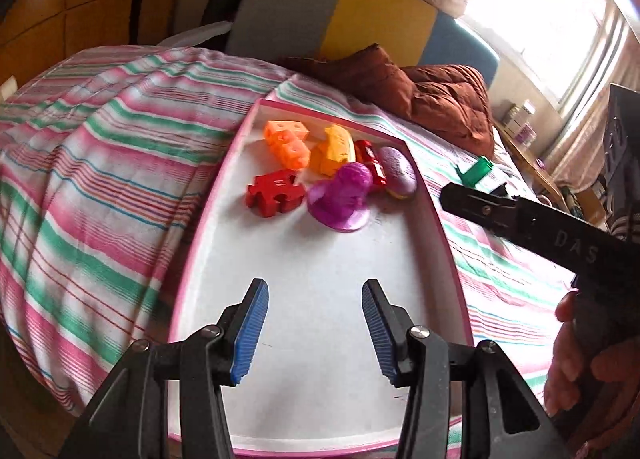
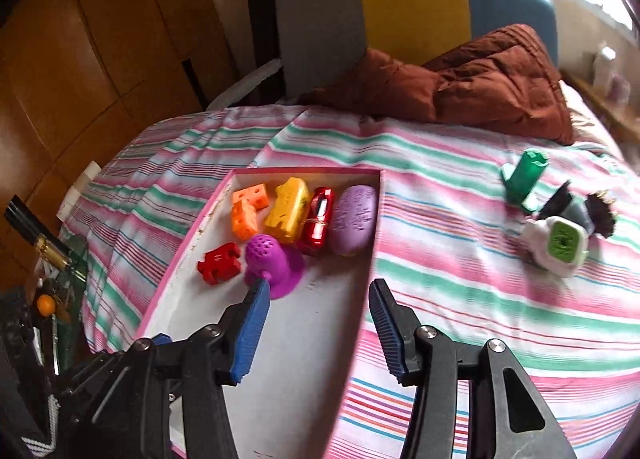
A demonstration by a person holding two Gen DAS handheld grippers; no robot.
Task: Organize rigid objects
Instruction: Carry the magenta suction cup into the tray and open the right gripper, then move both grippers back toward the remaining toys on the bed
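Hovering with both the left gripper (image 1: pixel 314 329) and right gripper (image 2: pixel 318 329) half-wide and empty over the tray (image 2: pixel 280 359), next likely taking the green piece (image 2: pixel 526 179) lying far right on the bedsheet (image 2: pixel 460 279), seemingly light, stiff, smooth plastic, best pinched across its barrel.

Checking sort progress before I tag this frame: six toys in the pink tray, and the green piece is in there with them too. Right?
Not quite. The pink tray does hold six toys, but the green piece is not among them. It lies out on the striped bedsheet, well right of the tray, near a white-and-green object. The right wrist view shows this.
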